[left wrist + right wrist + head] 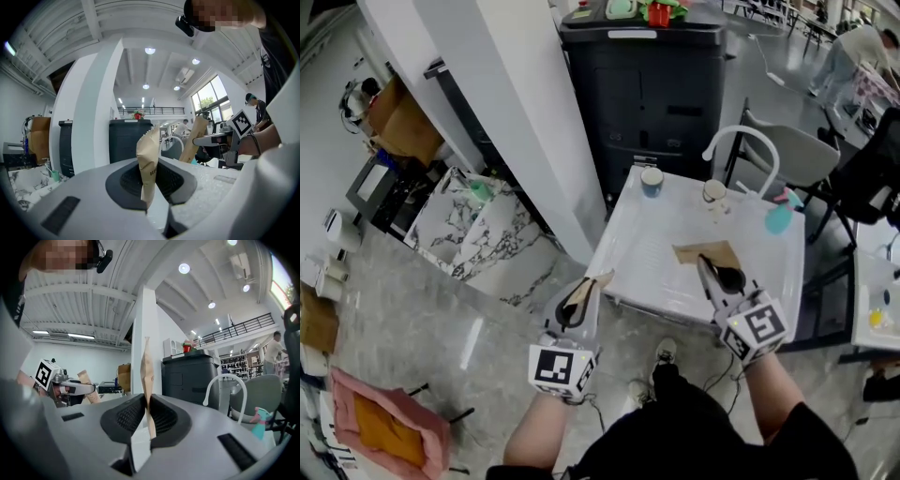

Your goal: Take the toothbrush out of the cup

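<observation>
Each gripper is shut on a brown paper packet. In the head view my left gripper (584, 298) hangs over the floor, just off the white table's (637, 272) near left corner, pinching one packet (602, 280). My right gripper (719, 275) is over the table's near side with the other packet (705, 253). In the left gripper view the packet (148, 159) stands upright between the jaws. The right gripper view shows its packet (147, 376) edge-on in the jaws. Two cups stand at the table's far edge, a blue one (652, 180) and a pale one (713, 192). I cannot make out a toothbrush.
A teal object (780, 217) sits at the table's far right corner. A white chair (773, 150) stands behind the table, with a black cabinet (647, 89) beyond. A white pillar (516, 112) rises on the left. A second table edge (877, 309) shows at the right.
</observation>
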